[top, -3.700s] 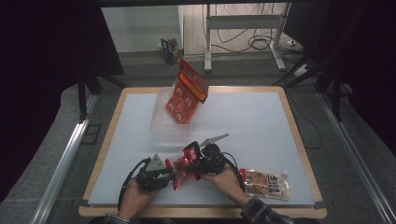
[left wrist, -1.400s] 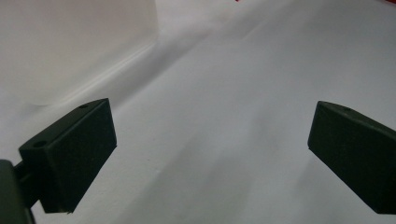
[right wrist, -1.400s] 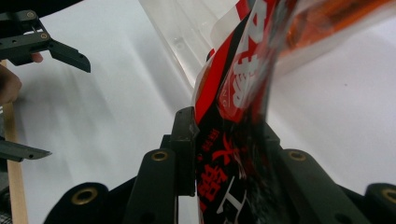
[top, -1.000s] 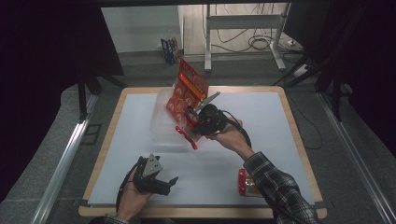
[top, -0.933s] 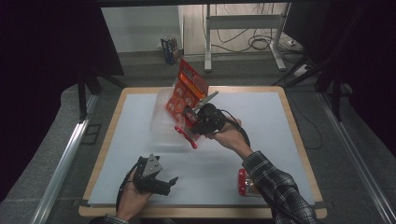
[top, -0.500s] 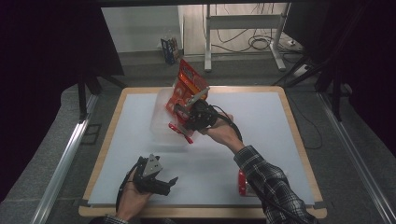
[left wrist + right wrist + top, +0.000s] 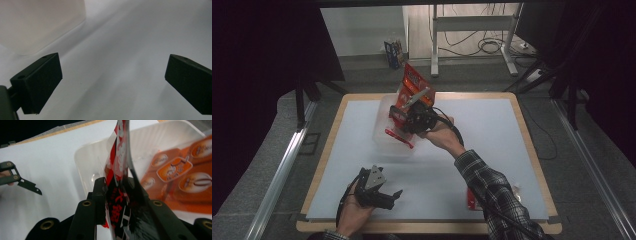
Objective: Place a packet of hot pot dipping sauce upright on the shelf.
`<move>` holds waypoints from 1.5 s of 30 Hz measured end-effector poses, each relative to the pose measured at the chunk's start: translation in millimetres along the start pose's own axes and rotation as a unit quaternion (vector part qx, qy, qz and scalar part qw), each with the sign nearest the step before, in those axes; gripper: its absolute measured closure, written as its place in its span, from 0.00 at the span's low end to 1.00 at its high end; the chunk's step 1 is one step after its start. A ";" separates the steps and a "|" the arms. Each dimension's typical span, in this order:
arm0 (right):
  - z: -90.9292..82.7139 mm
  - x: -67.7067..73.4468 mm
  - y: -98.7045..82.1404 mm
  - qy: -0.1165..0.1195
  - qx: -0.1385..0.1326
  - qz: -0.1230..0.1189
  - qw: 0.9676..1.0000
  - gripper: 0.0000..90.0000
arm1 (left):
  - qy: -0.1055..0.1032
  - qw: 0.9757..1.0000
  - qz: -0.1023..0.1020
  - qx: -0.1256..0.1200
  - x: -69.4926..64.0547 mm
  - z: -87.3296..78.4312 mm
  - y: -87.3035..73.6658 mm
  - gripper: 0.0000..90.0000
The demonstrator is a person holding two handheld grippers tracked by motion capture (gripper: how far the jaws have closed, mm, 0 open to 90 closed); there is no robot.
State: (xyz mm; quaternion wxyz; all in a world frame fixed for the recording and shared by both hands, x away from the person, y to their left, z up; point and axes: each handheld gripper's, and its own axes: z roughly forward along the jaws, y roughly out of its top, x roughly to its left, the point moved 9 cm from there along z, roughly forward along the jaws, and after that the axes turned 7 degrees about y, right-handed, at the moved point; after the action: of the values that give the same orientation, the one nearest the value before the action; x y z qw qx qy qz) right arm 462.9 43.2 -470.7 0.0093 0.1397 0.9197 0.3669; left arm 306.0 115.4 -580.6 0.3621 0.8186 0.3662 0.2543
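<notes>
Right tool clamped on a red snack packet, held on edge just over the clear plastic tub on the bench. Orange packet already leaning up inside the tub. Could slip from the pinch, being thin and shiny. Could bump the orange packet and knock it over. Could push the light tub along if dropped too low. Left tool wide open, holding nothing, resting near the front edge.
</notes>
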 end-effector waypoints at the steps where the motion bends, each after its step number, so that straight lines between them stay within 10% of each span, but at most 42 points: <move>1: 1.6 1.0 1.7 0.005 0.000 -0.002 1.000 0.78 | 0.000 1.000 0.000 0.000 0.1 0.0 -0.1 0.01; 29: 35.0 8.7 -9.5 0.052 0.074 -0.026 0.996 0.76 | 0.002 1.000 0.004 0.004 0.4 0.6 -1.1 0.01; 45: 33.8 7.3 0.4 0.041 0.035 -0.013 0.998 0.51 | 0.002 1.000 0.003 0.004 0.8 0.2 -1.1 0.01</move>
State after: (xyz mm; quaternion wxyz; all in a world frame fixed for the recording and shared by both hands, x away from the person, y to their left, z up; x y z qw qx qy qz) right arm 460.0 68.1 -494.5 -0.0287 0.1125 0.9333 0.3399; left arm 306.1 116.5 -581.5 0.3575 0.8203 0.3659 0.2558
